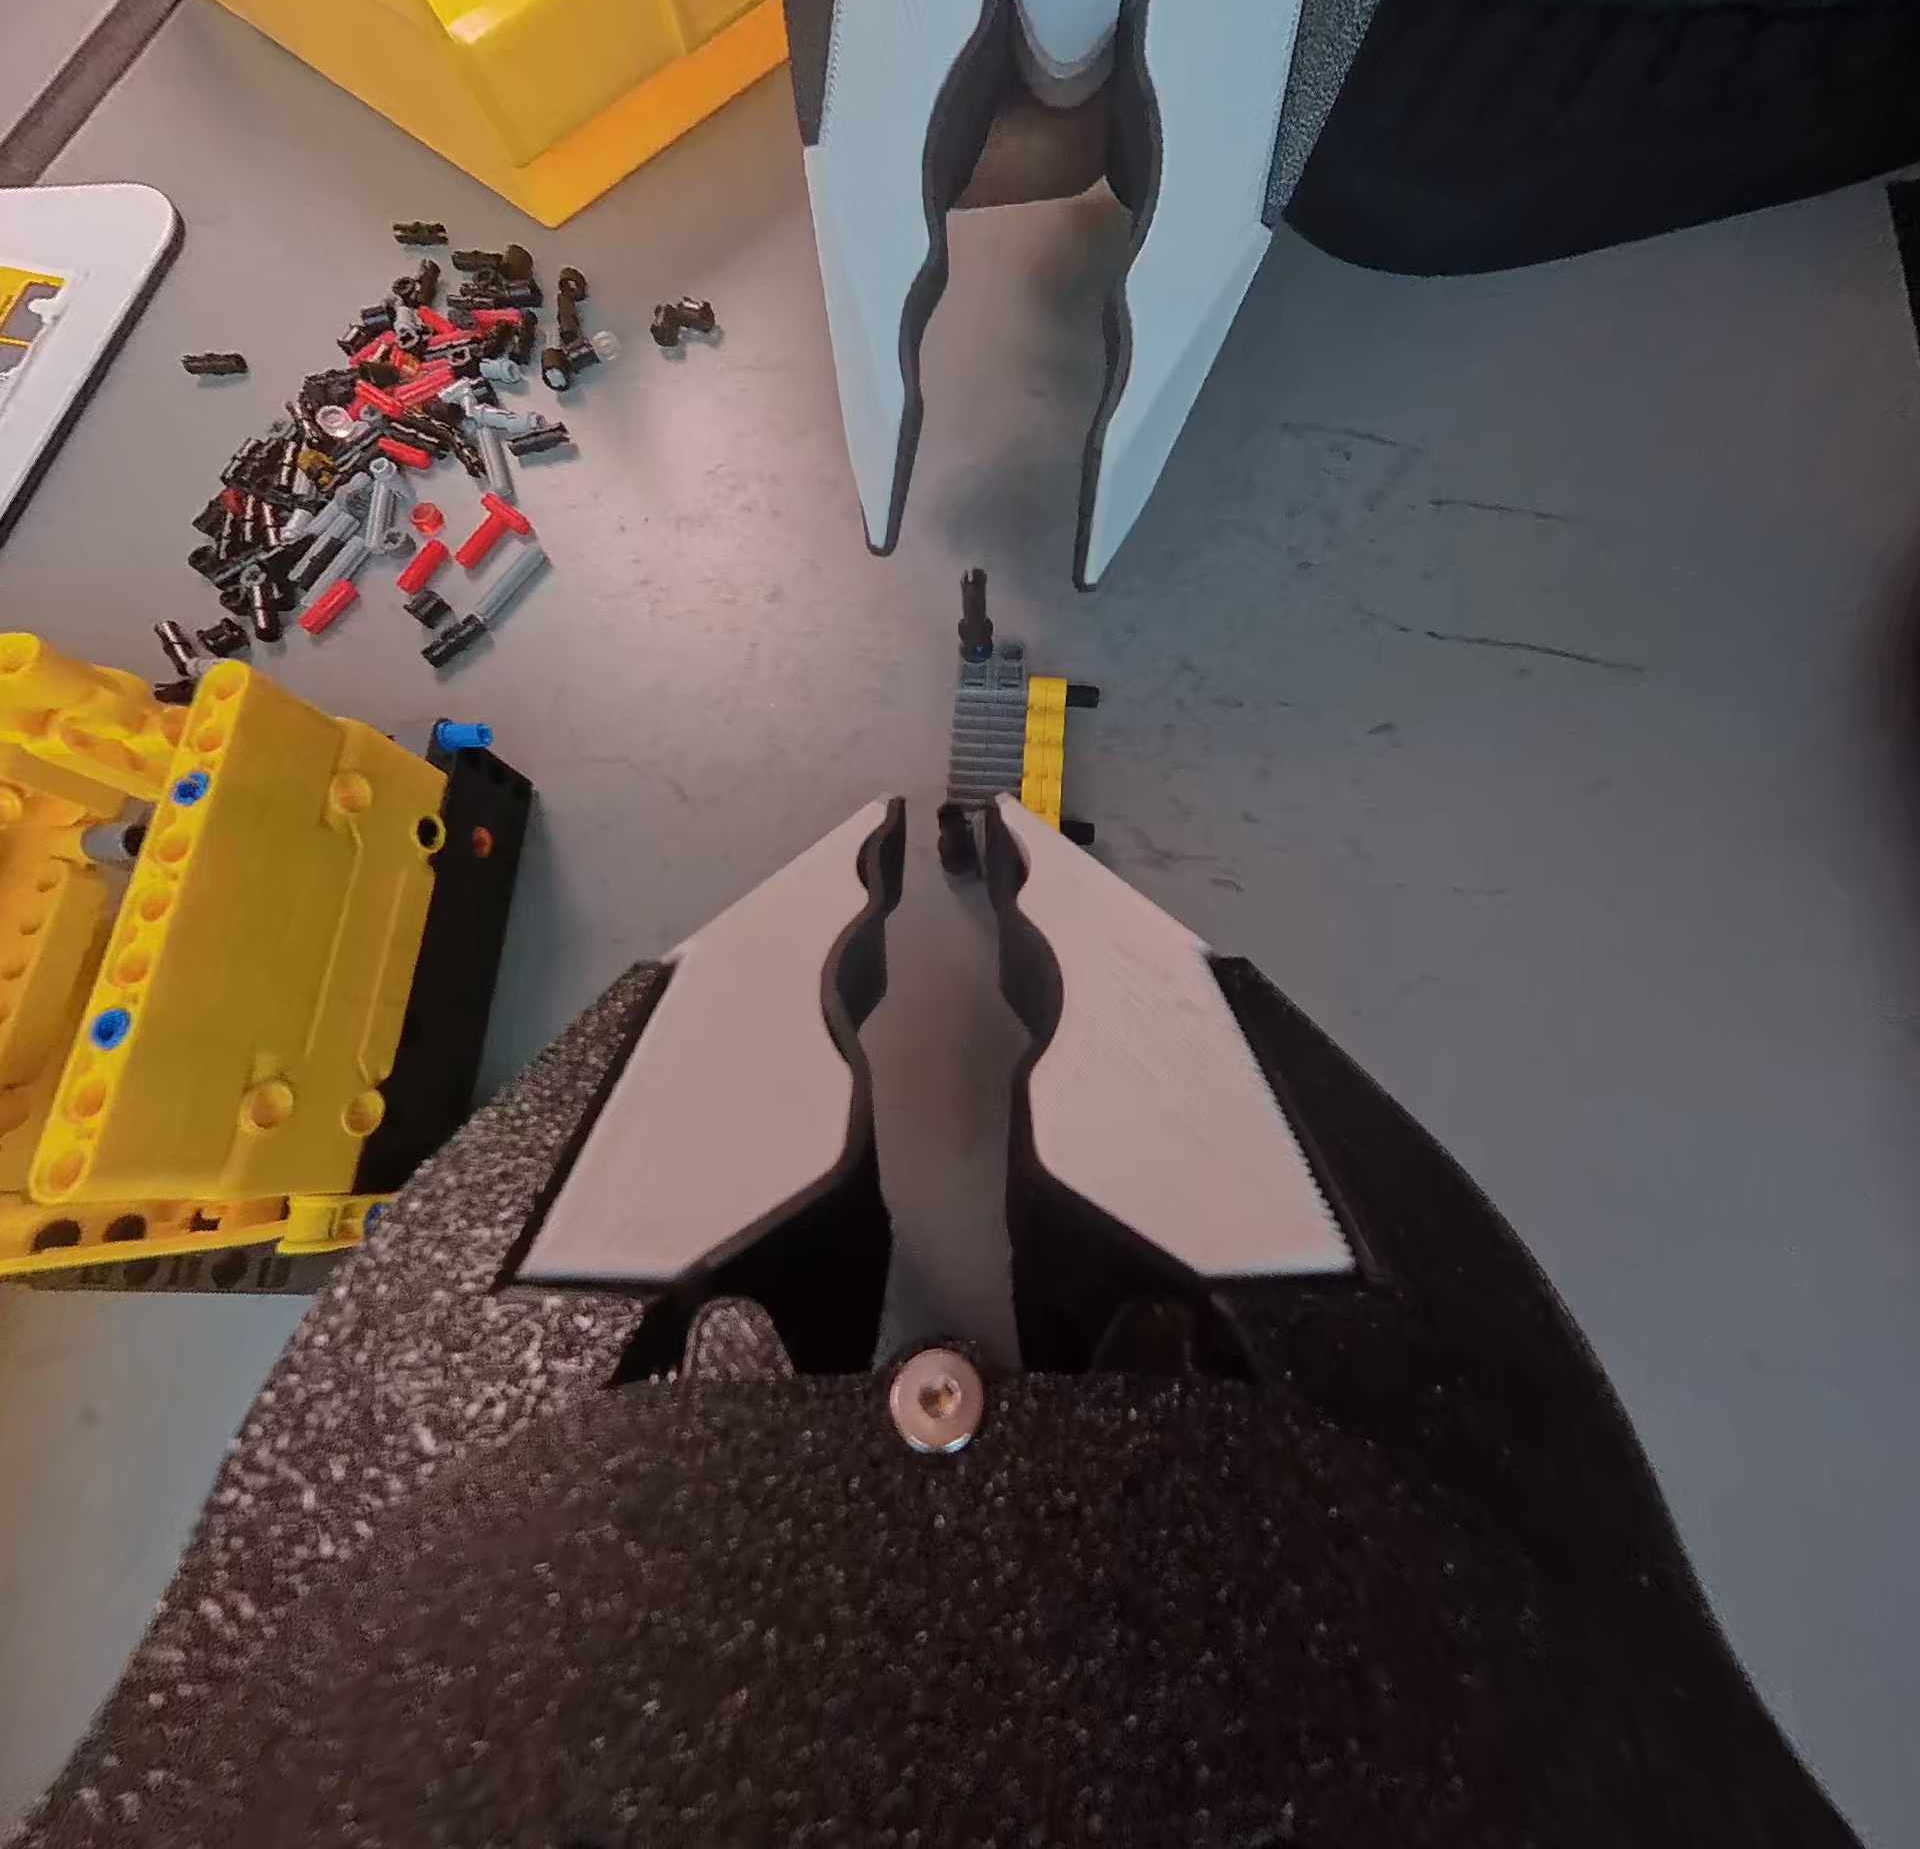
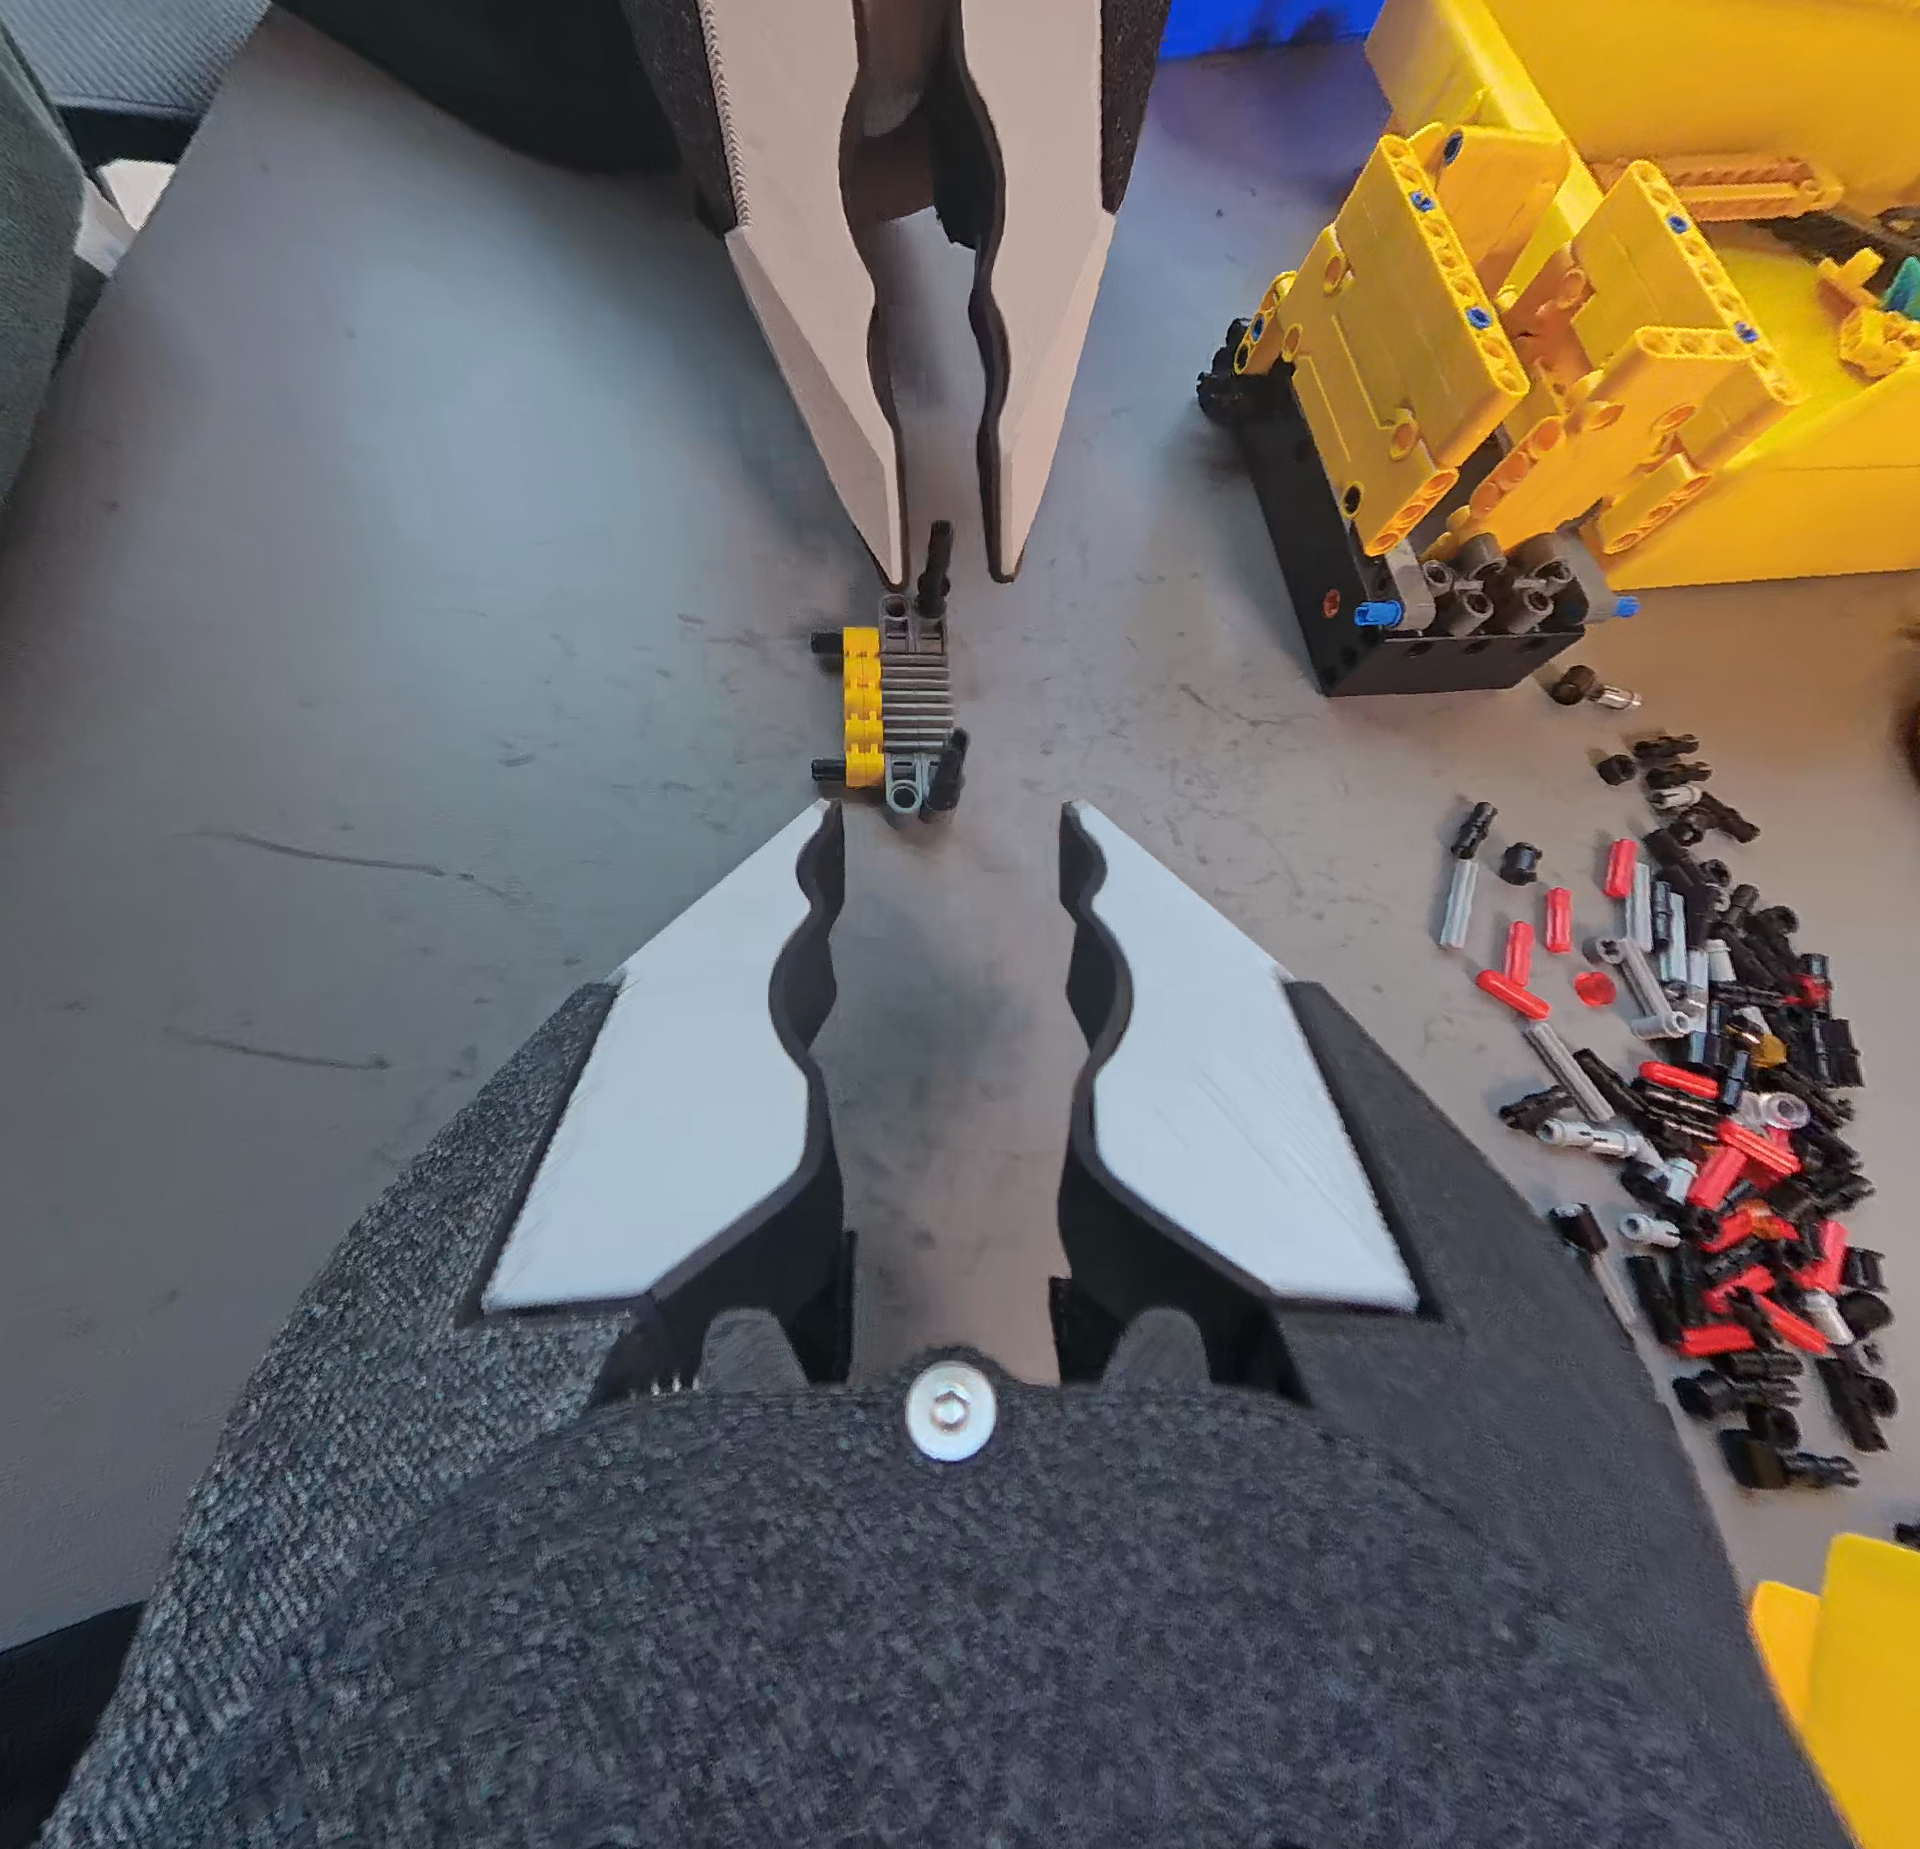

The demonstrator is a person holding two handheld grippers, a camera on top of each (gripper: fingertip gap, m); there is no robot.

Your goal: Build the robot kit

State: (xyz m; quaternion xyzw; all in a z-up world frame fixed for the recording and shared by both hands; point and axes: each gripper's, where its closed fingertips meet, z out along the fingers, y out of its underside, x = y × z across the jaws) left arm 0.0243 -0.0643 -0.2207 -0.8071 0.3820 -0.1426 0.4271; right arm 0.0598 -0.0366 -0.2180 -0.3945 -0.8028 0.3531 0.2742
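In the left wrist view, the left claw (image 1: 948, 812), white ribbed plastic with wavy black rubber liners, has its fingers narrowed around a small black plastic pin (image 1: 956, 835) without clearly pinching it. The pin sits at the near end of a small ridged grey and yellow brick assembly (image 1: 1000, 745) on the scuffed grey desk (image 1: 1455, 656). A loose pile of red, black and grey pins (image 1: 384, 449) lies to the left.

In the right wrist view, the right claw (image 2: 948, 814) gapes wide, empty, just short of the same assembly (image 2: 899, 698). A blocky yellow and black brick model (image 2: 1455, 428) stands to the right.
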